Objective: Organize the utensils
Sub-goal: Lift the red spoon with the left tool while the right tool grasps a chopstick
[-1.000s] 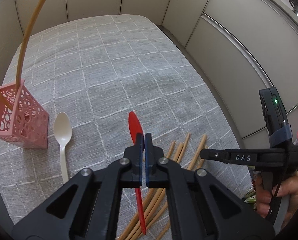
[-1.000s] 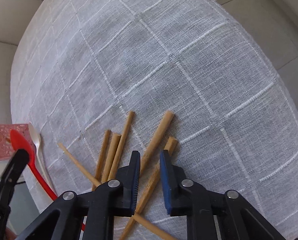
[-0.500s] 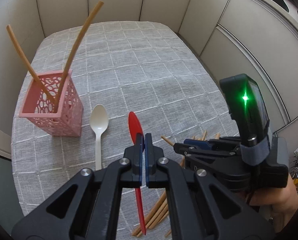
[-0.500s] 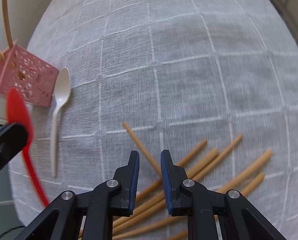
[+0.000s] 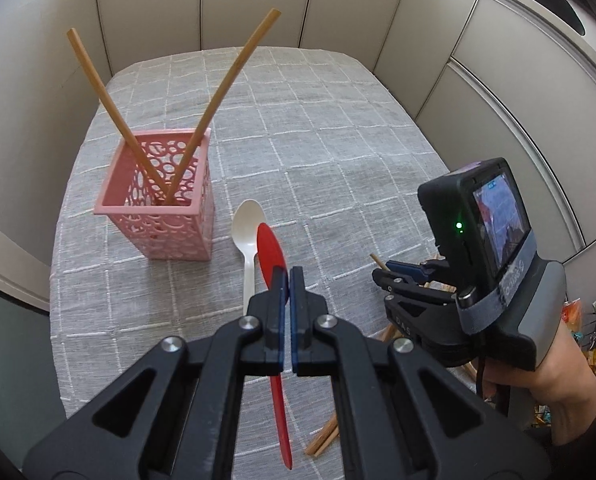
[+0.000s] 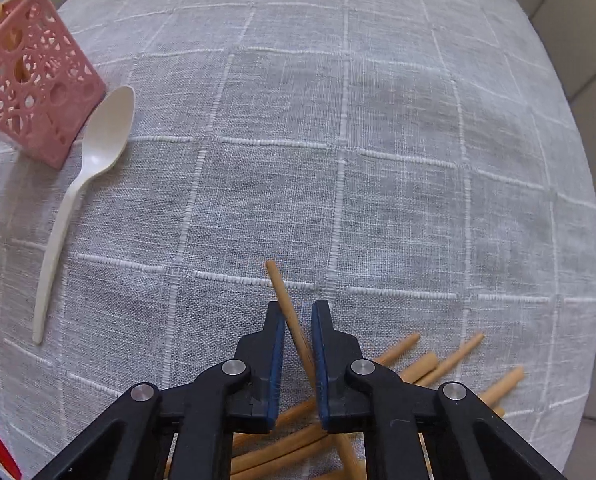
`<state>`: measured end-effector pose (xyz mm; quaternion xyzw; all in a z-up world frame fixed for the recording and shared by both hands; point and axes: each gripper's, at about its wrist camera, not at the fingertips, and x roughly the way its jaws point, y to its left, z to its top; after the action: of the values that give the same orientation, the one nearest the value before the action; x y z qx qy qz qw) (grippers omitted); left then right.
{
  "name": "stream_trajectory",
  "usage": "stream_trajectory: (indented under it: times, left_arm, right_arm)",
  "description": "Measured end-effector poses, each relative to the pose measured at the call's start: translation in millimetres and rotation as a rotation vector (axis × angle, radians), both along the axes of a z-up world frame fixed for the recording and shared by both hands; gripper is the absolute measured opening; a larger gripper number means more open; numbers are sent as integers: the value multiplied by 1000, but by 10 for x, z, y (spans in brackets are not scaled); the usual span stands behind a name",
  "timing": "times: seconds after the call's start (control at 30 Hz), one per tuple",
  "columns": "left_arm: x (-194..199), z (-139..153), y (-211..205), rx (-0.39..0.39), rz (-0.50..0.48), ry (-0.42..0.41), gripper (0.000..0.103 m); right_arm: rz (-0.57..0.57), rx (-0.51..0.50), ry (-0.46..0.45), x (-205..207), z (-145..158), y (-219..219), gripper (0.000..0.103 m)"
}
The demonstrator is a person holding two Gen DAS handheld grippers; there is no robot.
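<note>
Table under grey checked cloth (image 6: 378,160): pink holder (image 5: 162,216), white spoon (image 6: 82,184), loose chopsticks (image 6: 450,364).

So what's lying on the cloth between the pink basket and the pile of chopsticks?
Only the white spoon, bowl beside the pink basket; from there to the chopstick pile the cloth is bare, per the right wrist view.

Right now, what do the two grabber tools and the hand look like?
Both grabbers are black plastic with silver screws and thin blue pads inside their fingers. The left gripper is seen only from behind. The right gripper has a small camera with a green light and a lit screen, held on by a grey strap, plus the white letters DAS and a black cable. The hand wears no glove or sleeve.
</note>
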<state>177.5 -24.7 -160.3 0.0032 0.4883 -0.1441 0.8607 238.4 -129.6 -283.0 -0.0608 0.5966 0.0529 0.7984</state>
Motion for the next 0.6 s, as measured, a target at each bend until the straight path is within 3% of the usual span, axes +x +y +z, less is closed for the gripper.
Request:
stream_trajectory:
  times: [0.6]
  left_arm:
    - [-275,474,326,-29,46,-181,2]
  right_arm:
    - [-55,177,-307,-647,1244,-302,6]
